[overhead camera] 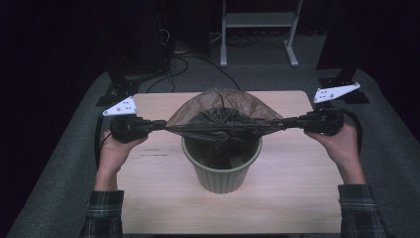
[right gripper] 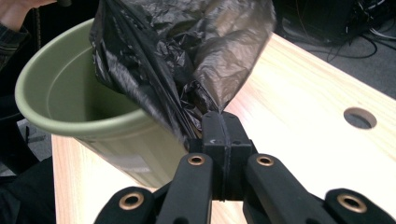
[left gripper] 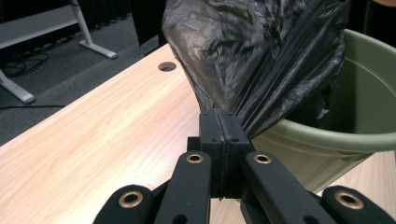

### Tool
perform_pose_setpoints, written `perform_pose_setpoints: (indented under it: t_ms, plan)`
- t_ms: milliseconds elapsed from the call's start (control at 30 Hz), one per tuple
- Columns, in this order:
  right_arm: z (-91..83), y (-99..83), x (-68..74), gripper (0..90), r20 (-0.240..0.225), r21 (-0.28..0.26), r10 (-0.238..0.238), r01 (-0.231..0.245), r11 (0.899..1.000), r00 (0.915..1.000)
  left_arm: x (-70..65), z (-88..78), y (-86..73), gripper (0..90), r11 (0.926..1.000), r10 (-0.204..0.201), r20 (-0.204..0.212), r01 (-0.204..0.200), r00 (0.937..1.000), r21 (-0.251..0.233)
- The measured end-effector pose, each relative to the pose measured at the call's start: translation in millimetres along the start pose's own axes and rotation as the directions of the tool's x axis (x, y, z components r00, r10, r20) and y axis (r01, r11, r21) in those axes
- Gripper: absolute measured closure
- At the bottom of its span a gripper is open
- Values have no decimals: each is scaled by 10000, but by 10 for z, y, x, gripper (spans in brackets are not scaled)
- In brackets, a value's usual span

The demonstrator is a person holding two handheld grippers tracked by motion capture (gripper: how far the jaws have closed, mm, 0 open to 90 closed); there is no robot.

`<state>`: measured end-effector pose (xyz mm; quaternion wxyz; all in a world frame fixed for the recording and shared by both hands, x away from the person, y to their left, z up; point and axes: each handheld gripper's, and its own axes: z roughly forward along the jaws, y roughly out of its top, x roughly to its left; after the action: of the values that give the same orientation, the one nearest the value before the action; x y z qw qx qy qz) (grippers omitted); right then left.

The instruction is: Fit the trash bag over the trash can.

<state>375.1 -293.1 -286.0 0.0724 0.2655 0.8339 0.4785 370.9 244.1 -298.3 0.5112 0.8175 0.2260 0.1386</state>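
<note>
A thin black bin bag [overhead camera: 223, 116] is stretched taut over a green round bin [overhead camera: 223, 173] in the middle of the wooden table [overhead camera: 292, 193]. My left gripper [overhead camera: 165, 125] is shut on the bag's left edge, and my right gripper [overhead camera: 286, 122] is shut on its right edge. The bag's lower part hangs inside the bin. In the left gripper view the jaws pinch the bag [left gripper: 261, 60] just beside the bin's rim [left gripper: 327, 135]. In the right gripper view the bag [right gripper: 187, 60] fans out from the closed jaws over the bin [right gripper: 107, 126].
A cable hole [left gripper: 166, 66] sits in the tabletop near the far edge, and another cable hole [right gripper: 359, 117] lies at the other side. Grey carpet surrounds the table. A white frame [overhead camera: 257, 29] and cables [overhead camera: 183, 64] stand on the floor behind.
</note>
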Motion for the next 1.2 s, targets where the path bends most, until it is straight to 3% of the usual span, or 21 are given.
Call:
perform_pose_setpoints:
  t_ms: [167,200,233,300,367,533,733,1033,1100,1200]
  plan:
    - [22,-73,-14,899,152,273,80,-84,9996,9999,-16,15,-27,898,9999,35,-111,-33,9999,110]
    - [26,-74,-7,865,112,242,46,-49,9997,9999,-22,16,-26,897,10000,37,-18,-37,10000,-34]
    - [25,-67,2,760,19,140,35,-36,9999,10000,-32,15,-18,881,9999,55,-35,-56,10000,-132]
    - [16,-35,23,705,-24,-48,122,-122,9999,9999,-60,11,14,754,9997,90,-88,-92,9999,-240]
    - [-10,5,55,640,126,-167,-21,23,9999,9999,-85,-7,51,684,9991,205,-204,-213,9996,-373]
    - [-73,118,138,560,226,-682,-269,284,9973,9994,-193,-4,183,605,9958,518,194,-502,9985,-770]
    - [8,215,300,586,-398,-970,-723,682,9929,9966,-336,207,278,585,9937,903,891,-838,9919,-741]
    - [317,253,445,623,-1456,-515,-1018,952,9941,9841,-449,567,346,580,9942,1015,1698,-936,9802,-537]
    - [375,245,450,651,-1506,-264,-995,966,9950,9836,-452,602,337,633,9945,1028,1807,-975,9782,-381]
    - [437,217,442,811,-1682,-2,-963,976,9952,9810,-457,597,313,801,9950,992,1988,-950,9750,-305]
